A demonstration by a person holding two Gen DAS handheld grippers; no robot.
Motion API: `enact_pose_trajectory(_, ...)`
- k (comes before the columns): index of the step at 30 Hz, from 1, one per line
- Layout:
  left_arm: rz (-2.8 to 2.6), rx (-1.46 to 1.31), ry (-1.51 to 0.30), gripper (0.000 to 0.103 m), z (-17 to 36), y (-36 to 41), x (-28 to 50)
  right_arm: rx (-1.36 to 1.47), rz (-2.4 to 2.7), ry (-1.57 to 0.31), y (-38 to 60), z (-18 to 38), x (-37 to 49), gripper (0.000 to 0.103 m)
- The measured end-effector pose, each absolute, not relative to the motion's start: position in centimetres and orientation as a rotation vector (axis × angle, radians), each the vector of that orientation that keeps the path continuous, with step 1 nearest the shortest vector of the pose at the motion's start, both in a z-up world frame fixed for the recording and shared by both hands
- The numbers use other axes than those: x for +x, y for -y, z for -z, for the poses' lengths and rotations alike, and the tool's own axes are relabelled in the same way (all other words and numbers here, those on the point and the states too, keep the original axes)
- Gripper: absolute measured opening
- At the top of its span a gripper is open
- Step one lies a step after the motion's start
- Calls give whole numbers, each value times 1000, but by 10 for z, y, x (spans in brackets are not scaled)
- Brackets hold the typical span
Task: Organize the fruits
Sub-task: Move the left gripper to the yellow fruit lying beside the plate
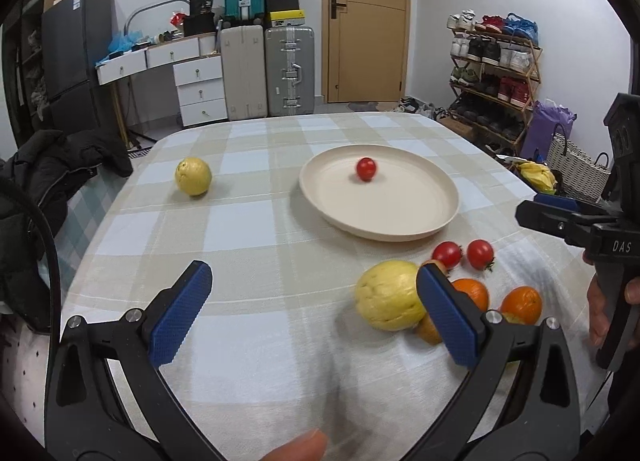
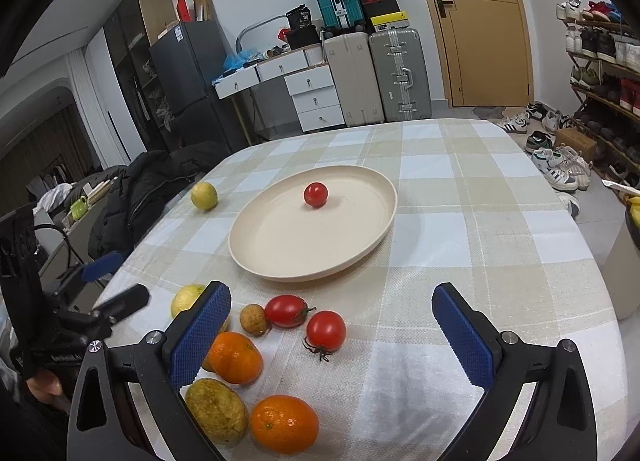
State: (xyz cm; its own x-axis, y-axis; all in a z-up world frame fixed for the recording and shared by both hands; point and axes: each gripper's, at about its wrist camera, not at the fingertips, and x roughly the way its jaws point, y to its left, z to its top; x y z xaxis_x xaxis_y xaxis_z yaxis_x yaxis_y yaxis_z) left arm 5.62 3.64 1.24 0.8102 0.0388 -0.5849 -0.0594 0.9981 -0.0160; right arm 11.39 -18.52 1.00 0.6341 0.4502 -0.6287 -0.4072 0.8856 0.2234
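A cream plate [image 1: 400,213] [image 2: 288,245] sits mid-table with one cherry tomato [image 1: 366,169] [image 2: 315,194] on it. A yellow fruit [image 1: 193,176] [image 2: 204,195] lies alone at the far left. Near the front edge is a cluster: a second yellow fruit [image 1: 386,295] [image 2: 185,299], two tomatoes [image 2: 286,311] [image 2: 326,331], two oranges [image 2: 236,357] [image 2: 284,423], a small brown fruit [image 2: 254,319] and a rough yellow-green fruit [image 2: 216,409]. My left gripper [image 1: 313,269] stands open over bare cloth, left of the cluster. My right gripper [image 2: 330,293] is open above the cluster, gripping nothing.
The checked tablecloth [image 1: 248,229] covers a rounded table. A black jacket [image 1: 60,169] hangs at its left edge. Suitcases [image 1: 288,69], drawers and a shoe rack [image 1: 496,73] stand beyond the far edge. A hand [image 1: 600,313] holds the right gripper's grip.
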Motion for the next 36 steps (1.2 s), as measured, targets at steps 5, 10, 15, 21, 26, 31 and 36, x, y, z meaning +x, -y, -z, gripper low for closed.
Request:
enact_pose_trajectory(5, -101, -87, -637, 102, -8, -73, 40, 60, -488, -734, 188, -9, 113, 103)
enact_pose_trajectory(10, -142, -134, -668, 102, 1, -101, 29, 45, -493, -737, 187, -9, 113, 103)
enact_pose_trajectory(15, -186, -118, -662, 102, 1, -114, 31, 61, -508, -751, 189, -7, 112, 103)
enact_pose_trajectory(21, -291, -135, -662, 102, -17, -180, 73, 67, -492, -739, 194, -10, 114, 103)
enact_pose_trajectory(26, -303, -121, -708, 102, -12, -211, 124, 73, -461, -785, 196, -9, 129, 103)
enact_pose_trajectory(31, -277, -109, -779, 102, 5, -216, 180, 84, -430, -807, 199, -9, 142, 103)
enact_pose_trajectory(36, -316, -101, -826, 102, 23, -224, 231, 131, -412, -824, 203, -7, 145, 103)
